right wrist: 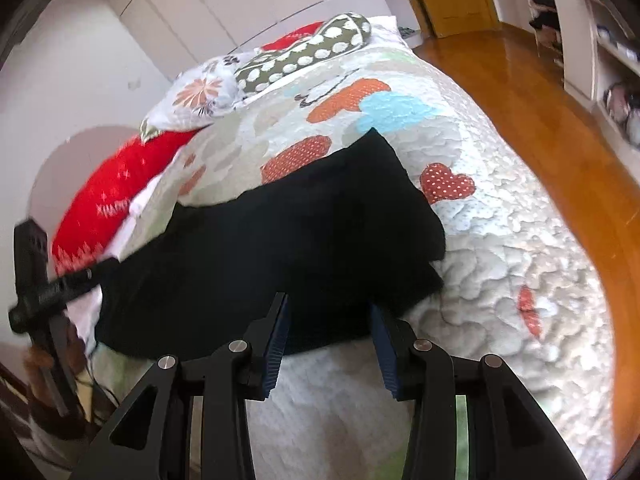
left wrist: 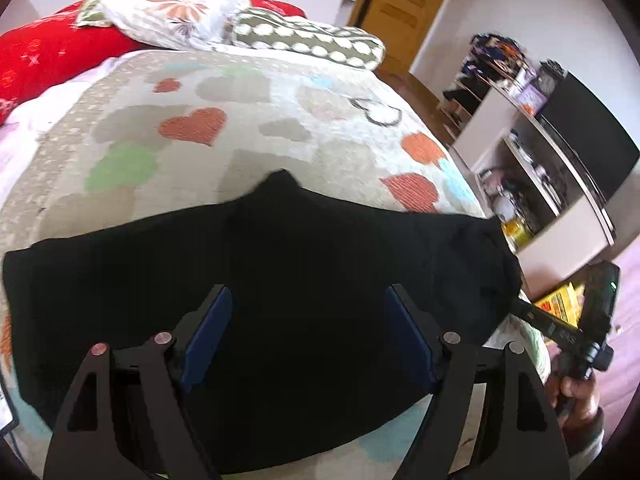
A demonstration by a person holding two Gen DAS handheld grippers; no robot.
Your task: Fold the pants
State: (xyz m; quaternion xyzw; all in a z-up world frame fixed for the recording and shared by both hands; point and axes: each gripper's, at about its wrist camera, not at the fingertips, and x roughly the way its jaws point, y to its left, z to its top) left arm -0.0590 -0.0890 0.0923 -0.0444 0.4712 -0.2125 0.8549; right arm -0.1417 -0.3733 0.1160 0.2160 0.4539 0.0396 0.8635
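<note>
Black pants (left wrist: pixel 280 280) lie folded flat on the heart-patterned quilt (left wrist: pixel 200 128) of a bed. My left gripper (left wrist: pixel 308 300) is open and empty just above the pants' near middle. My right gripper (right wrist: pixel 328 316) is open and empty at the near edge of the pants (right wrist: pixel 280 248), its fingertips over the hem. The right gripper also shows in the left wrist view (left wrist: pixel 520 307), poking in at the pants' right end. The left gripper's body shows at the left in the right wrist view (right wrist: pixel 36 280).
Pillows (left wrist: pixel 172 12) and a red blanket (left wrist: pixel 52 56) lie at the head of the bed. A shelf unit (left wrist: pixel 552 168) with clutter stands to the right. Wooden floor (right wrist: pixel 540 112) runs beside the bed, with a door (left wrist: pixel 404 4) beyond.
</note>
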